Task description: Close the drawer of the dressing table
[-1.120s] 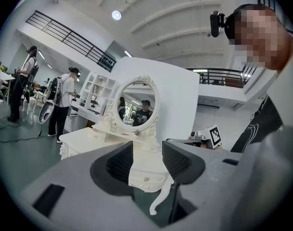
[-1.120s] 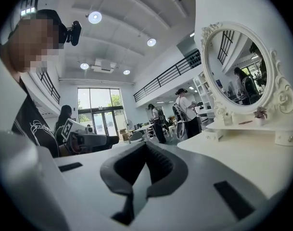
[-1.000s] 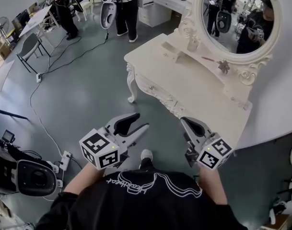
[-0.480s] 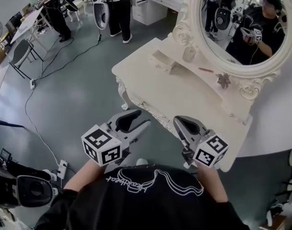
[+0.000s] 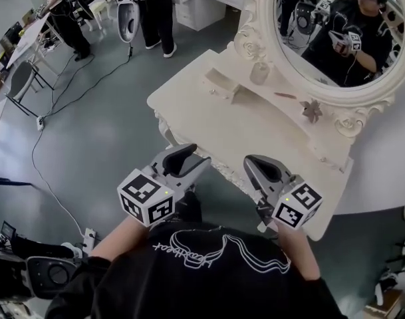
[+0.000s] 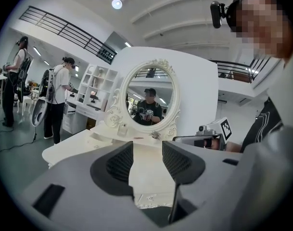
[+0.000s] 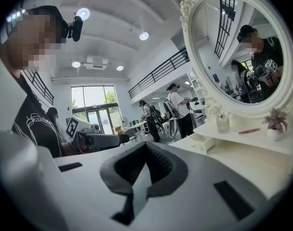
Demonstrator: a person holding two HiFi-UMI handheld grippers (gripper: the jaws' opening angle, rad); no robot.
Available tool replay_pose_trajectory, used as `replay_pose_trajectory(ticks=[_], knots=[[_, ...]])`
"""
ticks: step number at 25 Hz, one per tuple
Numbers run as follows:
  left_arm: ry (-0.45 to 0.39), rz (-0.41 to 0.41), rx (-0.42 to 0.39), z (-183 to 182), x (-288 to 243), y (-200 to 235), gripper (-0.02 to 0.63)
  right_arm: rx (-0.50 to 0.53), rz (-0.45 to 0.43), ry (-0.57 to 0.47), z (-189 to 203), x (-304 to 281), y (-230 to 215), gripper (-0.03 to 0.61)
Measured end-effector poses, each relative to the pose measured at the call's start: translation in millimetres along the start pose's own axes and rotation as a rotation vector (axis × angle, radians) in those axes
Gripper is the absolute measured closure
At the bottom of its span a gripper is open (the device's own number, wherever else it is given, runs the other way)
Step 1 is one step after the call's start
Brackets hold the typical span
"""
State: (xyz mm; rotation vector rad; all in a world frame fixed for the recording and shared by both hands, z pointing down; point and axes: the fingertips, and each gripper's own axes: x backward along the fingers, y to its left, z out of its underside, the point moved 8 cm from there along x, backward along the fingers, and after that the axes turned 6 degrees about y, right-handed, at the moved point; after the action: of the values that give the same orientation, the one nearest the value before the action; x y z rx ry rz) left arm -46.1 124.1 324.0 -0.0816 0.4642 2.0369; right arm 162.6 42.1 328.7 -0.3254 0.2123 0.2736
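A cream dressing table (image 5: 269, 138) with an oval mirror (image 5: 328, 32) stands just ahead of me. On its top at the left sits a small drawer box (image 5: 221, 83), whose drawer looks slid out a little; it also shows in the right gripper view as the drawer box (image 7: 202, 142). My left gripper (image 5: 201, 155) hovers at the table's front edge, open and empty, with the tabletop visible between its pads (image 6: 120, 165). My right gripper (image 5: 250, 161) hangs beside it over the front edge, shut on nothing (image 7: 145, 150).
A small bottle (image 5: 259, 73), a thin pencil-like stick (image 5: 285, 96) and a little plant (image 5: 312, 111) stand below the mirror. Two people (image 5: 152, 12) stand at the back left. Cables (image 5: 56, 111) cross the floor near a chair (image 5: 19, 78).
I have come closer to the dressing table; both grippers now sit at its front edge instead of short of it. Their jaws look unchanged.
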Motion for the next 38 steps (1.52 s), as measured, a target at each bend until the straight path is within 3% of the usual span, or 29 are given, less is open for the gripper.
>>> replay_pose_trajectory(ticks=[3, 10, 17, 27, 38], knots=[[0.014, -0.016, -0.017, -5, -16, 19, 0.437, -0.013, 0.025, -0.004, -1, -8, -14, 0.575], [0.087, -0.012, 0.031, -14, -68, 86, 0.437, -0.069, 0.095, 0.003, -12, -38, -62, 0.575], [0.180, -0.015, -0.002, -17, -116, 147, 0.437, -0.147, 0.151, -0.003, -20, -76, -103, 0.575], [0.351, -0.069, -0.026, 16, -189, 219, 0.438, -0.207, 0.245, 0.002, -21, -101, -149, 0.575], [0.488, -0.101, -0.047, 45, -253, 265, 0.440, -0.267, 0.368, -0.007, -15, -99, -167, 0.575]])
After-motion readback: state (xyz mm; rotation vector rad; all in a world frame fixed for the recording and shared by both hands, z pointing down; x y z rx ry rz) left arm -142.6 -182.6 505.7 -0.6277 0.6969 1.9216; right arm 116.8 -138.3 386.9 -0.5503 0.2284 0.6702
